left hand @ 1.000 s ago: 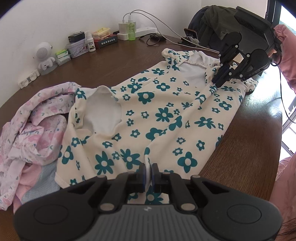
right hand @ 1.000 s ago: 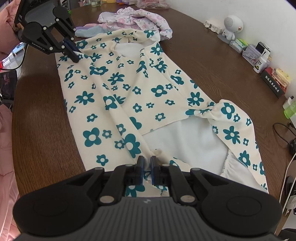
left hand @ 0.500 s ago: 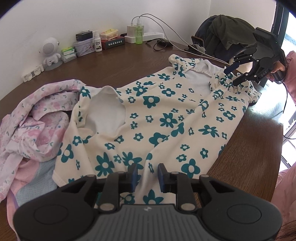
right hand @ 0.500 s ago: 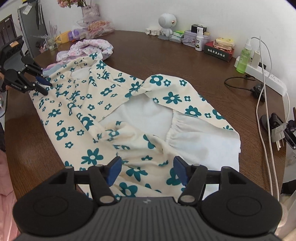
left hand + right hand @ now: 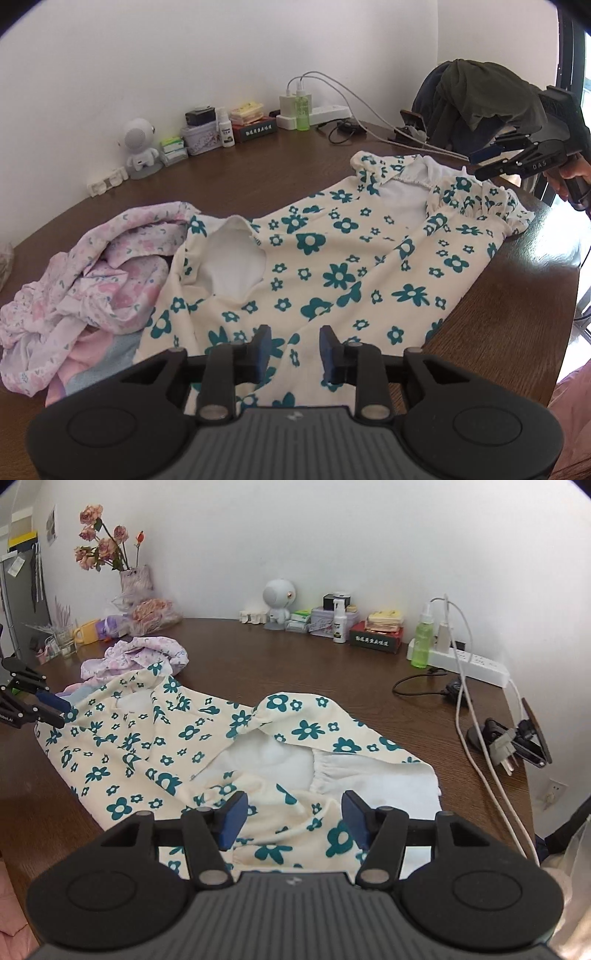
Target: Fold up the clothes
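Above the floral garment, both grippers gape, holding nothing.

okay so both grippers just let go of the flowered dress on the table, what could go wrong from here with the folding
1. The dress lies with its near edge along the table edge; a careless tug could slide it off.
2. The pink clothes touch the dress's collar end, so the left gripper, open above the cloth, might pinch them in the next fold.
3. By the right gripper, open too, the hem is bunched; folding now may trap wrinkles.

Wrist views face across shared dress
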Action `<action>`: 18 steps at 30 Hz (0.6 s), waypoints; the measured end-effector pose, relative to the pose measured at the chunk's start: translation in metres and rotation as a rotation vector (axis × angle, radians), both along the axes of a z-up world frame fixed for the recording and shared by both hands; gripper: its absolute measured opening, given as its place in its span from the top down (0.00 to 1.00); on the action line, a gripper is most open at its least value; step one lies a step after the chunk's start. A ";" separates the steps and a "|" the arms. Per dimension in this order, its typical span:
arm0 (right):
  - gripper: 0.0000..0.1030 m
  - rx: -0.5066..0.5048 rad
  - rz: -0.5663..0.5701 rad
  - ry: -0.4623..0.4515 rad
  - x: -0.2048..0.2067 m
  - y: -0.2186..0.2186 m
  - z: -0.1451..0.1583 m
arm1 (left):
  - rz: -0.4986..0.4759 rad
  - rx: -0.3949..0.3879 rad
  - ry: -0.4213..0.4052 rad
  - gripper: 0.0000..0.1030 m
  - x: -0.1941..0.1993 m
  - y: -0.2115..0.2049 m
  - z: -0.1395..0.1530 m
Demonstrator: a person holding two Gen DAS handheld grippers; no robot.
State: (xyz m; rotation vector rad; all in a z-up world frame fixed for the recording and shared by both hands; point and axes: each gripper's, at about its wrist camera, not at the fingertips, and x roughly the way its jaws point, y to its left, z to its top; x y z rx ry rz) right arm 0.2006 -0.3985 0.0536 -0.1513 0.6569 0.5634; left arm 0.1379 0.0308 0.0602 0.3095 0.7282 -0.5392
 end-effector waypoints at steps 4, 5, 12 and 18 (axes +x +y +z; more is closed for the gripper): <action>0.48 0.036 -0.090 0.025 -0.039 -0.011 -0.011 | -0.083 -0.019 -0.005 0.78 -0.002 -0.034 -0.008; 0.62 0.047 -0.091 0.038 -0.046 -0.009 -0.014 | -0.100 -0.021 0.008 0.82 -0.002 -0.041 -0.013; 0.72 -0.201 0.105 -0.047 -0.082 0.038 -0.030 | -0.116 -0.003 0.074 0.89 -0.001 -0.064 -0.043; 0.72 -0.340 0.222 -0.014 -0.069 0.024 -0.033 | -0.088 0.005 0.092 0.88 0.002 -0.065 -0.047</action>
